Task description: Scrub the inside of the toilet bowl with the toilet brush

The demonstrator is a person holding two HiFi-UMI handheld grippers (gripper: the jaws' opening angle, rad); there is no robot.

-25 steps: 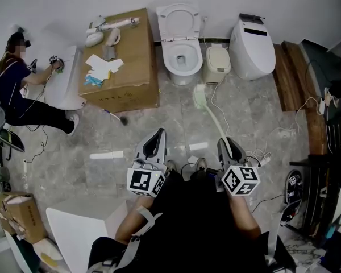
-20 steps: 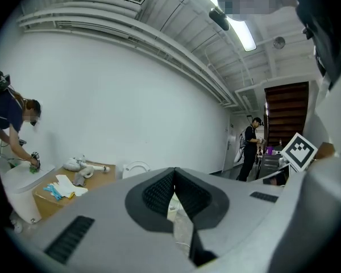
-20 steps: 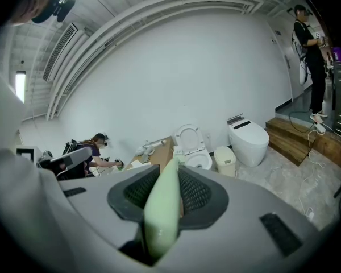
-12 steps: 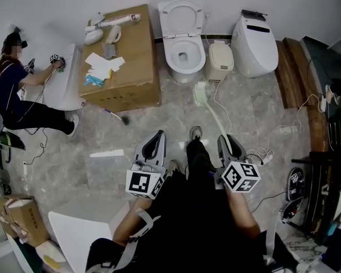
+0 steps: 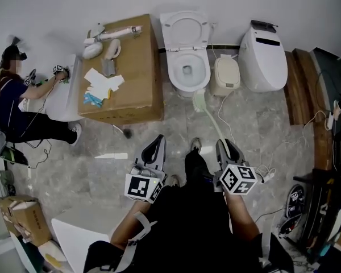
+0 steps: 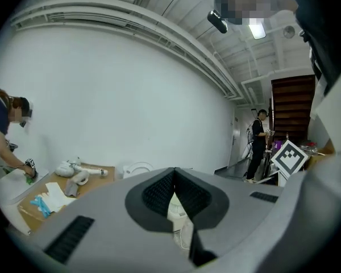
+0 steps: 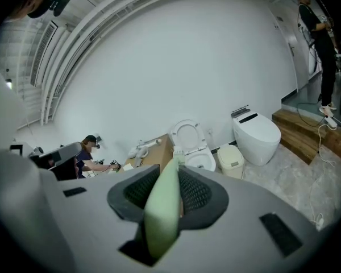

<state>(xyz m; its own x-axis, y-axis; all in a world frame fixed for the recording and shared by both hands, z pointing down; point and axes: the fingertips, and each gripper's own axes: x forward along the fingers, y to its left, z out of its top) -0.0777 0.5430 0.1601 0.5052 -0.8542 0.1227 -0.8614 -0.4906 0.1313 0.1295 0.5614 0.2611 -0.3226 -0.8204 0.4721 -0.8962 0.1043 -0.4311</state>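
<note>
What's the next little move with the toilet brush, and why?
Probably carry the toilet brush forward over the toilet bowl: the right gripper grips its handle, the lid is up, but the brush head hangs short of the bowl.

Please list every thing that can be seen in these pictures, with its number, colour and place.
toilet: one, white, seat up, at the wall ahead
closed toilet: one, white, further right
bin: one, cream, between the two toilets
box: one, brown, left of the open toilet
papers: several, white, on the box
fittings: a few, white, at the box's far edge
brush: one, pale green, head low before the toilet
step: one, brown wood, far right
person: one, dark clothes, far left
left gripper: grey, jaws shut, empty
right gripper: grey, jaws shut on the brush
</note>
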